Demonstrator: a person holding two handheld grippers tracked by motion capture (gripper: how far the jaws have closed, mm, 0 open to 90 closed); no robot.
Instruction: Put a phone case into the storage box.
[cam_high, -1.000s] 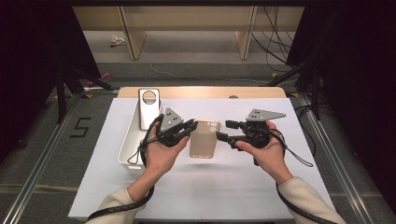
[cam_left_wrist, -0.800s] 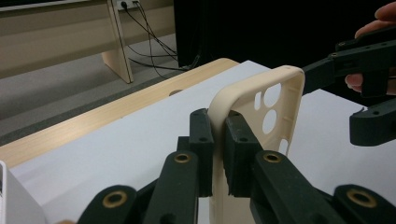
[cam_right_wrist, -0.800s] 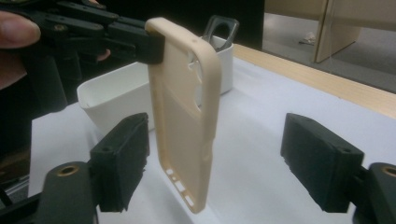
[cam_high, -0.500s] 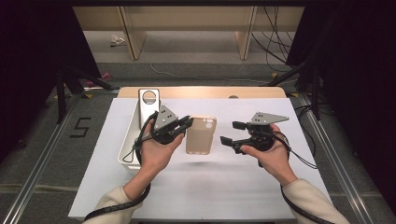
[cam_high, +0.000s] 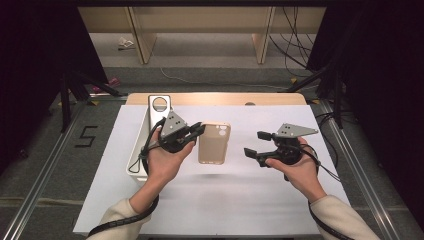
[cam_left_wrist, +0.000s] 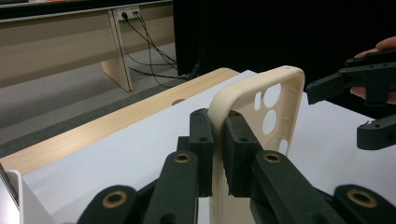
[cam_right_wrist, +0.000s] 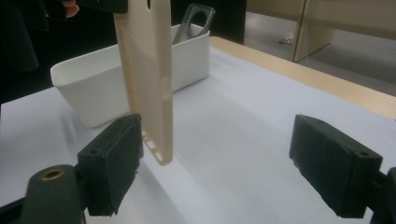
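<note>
- The left gripper (cam_high: 199, 131) pinches the beige phone case (cam_high: 214, 143) by its side wall, above the table (cam_high: 150, 210).
- The right gripper (cam_high: 254, 144) stands spread, nearby (untouched).
- Keep the pinch firm; the thin wall could slip.

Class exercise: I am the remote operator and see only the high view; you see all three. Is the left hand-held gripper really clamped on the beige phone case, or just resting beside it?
Observer: Clamped. In the left gripper view, the left hand-held gripper has one pad on each face of the phone case side wall, with no gap.
Operator: Is the case resting on the table?
Observer: It appears not. In the right gripper view the case hangs upright, and its lower corner looks to be above the table, with a faint shadow beneath it.
</note>
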